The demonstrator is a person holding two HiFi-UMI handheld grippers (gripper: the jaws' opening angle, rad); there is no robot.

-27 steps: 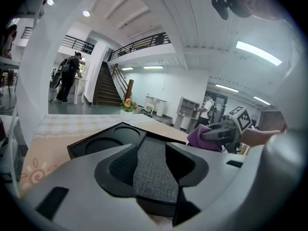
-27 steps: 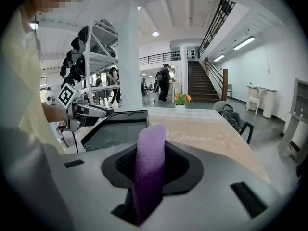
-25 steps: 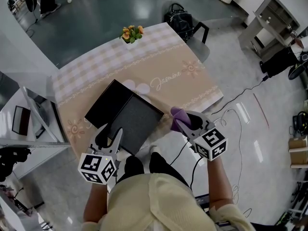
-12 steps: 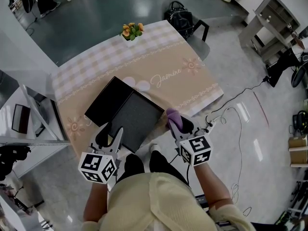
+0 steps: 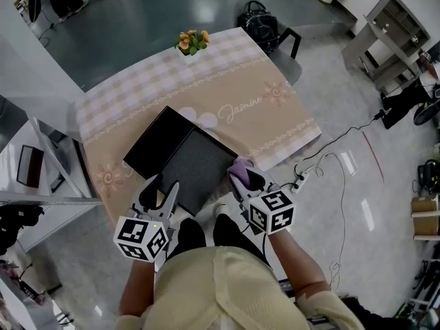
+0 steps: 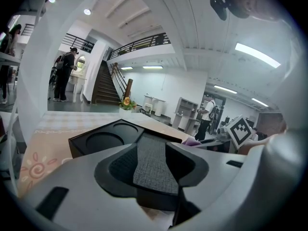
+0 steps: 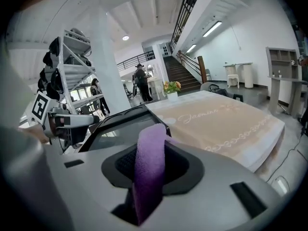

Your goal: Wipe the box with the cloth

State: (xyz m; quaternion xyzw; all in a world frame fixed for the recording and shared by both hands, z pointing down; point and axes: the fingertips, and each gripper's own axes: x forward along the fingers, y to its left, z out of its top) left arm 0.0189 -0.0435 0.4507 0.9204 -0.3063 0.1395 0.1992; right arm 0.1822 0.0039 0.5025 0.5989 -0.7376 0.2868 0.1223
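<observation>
A black box (image 5: 185,158) lies open on the beige tablecloth (image 5: 275,115), with a tray of round recesses at its far left and a dark grey panel nearer me. My right gripper (image 5: 240,177) is shut on a purple cloth (image 5: 238,166), which touches the box's near right edge. In the right gripper view the cloth (image 7: 149,162) hangs over the jaws with the box (image 7: 115,126) just beyond. My left gripper (image 5: 157,192) sits at the box's near left edge. In the left gripper view its jaws (image 6: 151,153) look shut with nothing between them, short of the box (image 6: 103,138).
A small pot of orange flowers (image 5: 191,42) stands at the table's far edge. A chair with a black bag (image 5: 258,23) is behind the table. Cables (image 5: 330,163) lie on the floor to the right, and a laptop (image 5: 31,170) rests on a side table to the left.
My right gripper has carried the purple cloth leftwards, from beside the table's edge to the box's near right edge. The left gripper has stayed put.
</observation>
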